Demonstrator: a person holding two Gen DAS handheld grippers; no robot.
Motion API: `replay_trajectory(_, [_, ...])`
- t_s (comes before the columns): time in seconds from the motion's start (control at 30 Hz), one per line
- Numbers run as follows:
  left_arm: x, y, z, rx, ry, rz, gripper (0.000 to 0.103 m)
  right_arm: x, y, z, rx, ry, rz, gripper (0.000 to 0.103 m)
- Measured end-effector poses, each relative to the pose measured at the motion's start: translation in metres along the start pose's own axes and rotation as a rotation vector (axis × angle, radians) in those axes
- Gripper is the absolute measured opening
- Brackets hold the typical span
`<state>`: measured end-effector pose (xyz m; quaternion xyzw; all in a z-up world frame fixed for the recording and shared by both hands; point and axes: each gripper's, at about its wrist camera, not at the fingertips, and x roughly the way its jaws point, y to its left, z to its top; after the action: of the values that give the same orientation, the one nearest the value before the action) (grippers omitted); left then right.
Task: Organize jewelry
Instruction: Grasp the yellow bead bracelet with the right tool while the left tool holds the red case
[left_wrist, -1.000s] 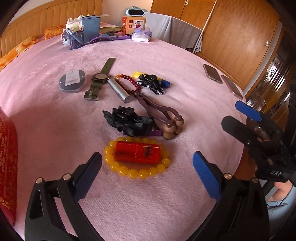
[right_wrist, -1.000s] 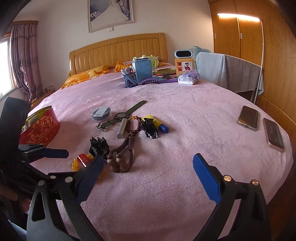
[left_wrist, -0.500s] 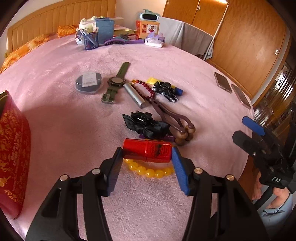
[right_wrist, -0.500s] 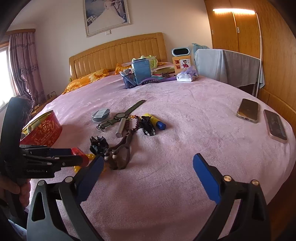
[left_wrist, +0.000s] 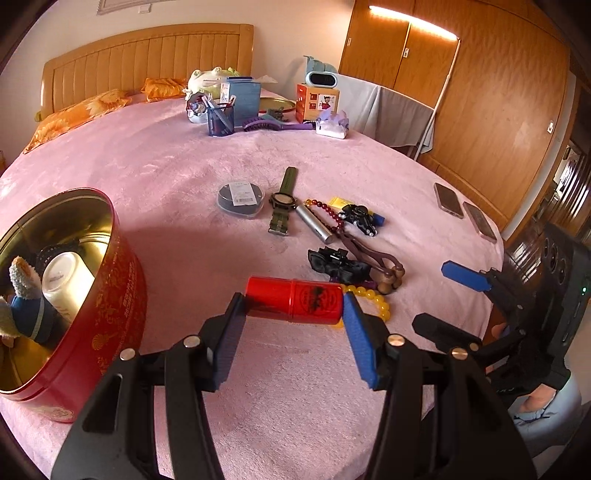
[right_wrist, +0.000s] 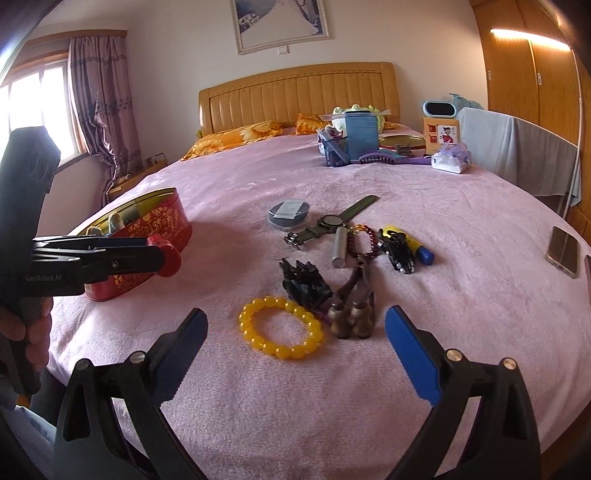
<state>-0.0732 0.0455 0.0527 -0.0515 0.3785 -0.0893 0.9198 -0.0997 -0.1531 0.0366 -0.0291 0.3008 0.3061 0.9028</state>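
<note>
One red tube (left_wrist: 293, 301) is clamped endwise in the left gripper (left_wrist: 293, 314), long axis crosswise between the pads, clear of the bedspread (left_wrist: 177, 177). From the left wrist view the red tin (left_wrist: 110, 295) is seen low left of the tube, lid off, mouth tilted toward the gripper, partly filled. Yellow bracelet (left_wrist: 380, 302) is seen just behind the right pad, on the bed. The right gripper (left_wrist: 439, 299) shows at the right edge.

From the right wrist view the right gripper (right_wrist: 295, 343) is seen spread wide, nothing held. The bracelet (right_wrist: 280, 326) lies flat just ahead, between the pad lines. It is nearer this gripper than the left gripper (right_wrist: 162, 254), seen side-on by the tin (right_wrist: 147, 236), tube end (right_wrist: 168, 258) showing. Judged next: tube carried left into the tin, bracelet taken by the right.
</note>
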Motion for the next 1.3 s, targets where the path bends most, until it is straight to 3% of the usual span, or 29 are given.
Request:
replay_trajectory(0.27, [-0.007, 0.012, -0.008, -0.004, -0.004, -0.029, 0.054, 0.033, 0.025, 0.005, -0.024, 0.083, 0.064, 0.098])
replay_trajectory(0.43, [-0.014, 0.019, -0.012, -0.017, -0.012, -0.035, 0.054, 0.063, 0.036, 0.007, -0.063, 0.145, 0.045, 0.097])
replay_trajectory(0.47, [-0.015, 0.02, -0.012, -0.02, -0.014, -0.035, 0.054, 0.072, 0.037, 0.005, -0.067, 0.18, 0.029, 0.091])
replay_trajectory(0.5, [-0.016, 0.021, -0.012, -0.022, -0.016, -0.036, 0.054, 0.081, 0.036, 0.002, -0.064, 0.225, 0.013, 0.077])
replay_trajectory(0.53, [-0.016, 0.022, -0.012, -0.024, -0.017, -0.035, 0.054, 0.089, 0.034, -0.002, -0.055, 0.274, 0.011, 0.051])
replay_trajectory(0.6, [-0.016, 0.023, -0.012, -0.027, -0.018, -0.035, 0.054, 0.092, 0.029, -0.008, -0.028, 0.285, 0.033, 0.043])
replay_trajectory(0.63, [-0.017, 0.024, -0.012, -0.029, -0.019, -0.036, 0.054, 0.089, 0.029, -0.009, -0.03, 0.279, 0.054, 0.024])
replay_trajectory(0.67, [-0.016, 0.024, -0.011, -0.029, -0.019, -0.037, 0.054, 0.086, 0.03, -0.008, -0.031, 0.279, 0.076, 0.012])
replay_trajectory(1.07, [-0.029, 0.023, -0.008, -0.026, -0.049, -0.041, 0.054, -0.008, 0.028, 0.047, 0.007, -0.08, 0.086, 0.012])
replay_trajectory(1.3, [-0.032, 0.023, -0.009, -0.029, -0.055, -0.04, 0.054, -0.019, 0.034, 0.058, -0.004, -0.109, 0.099, 0.012])
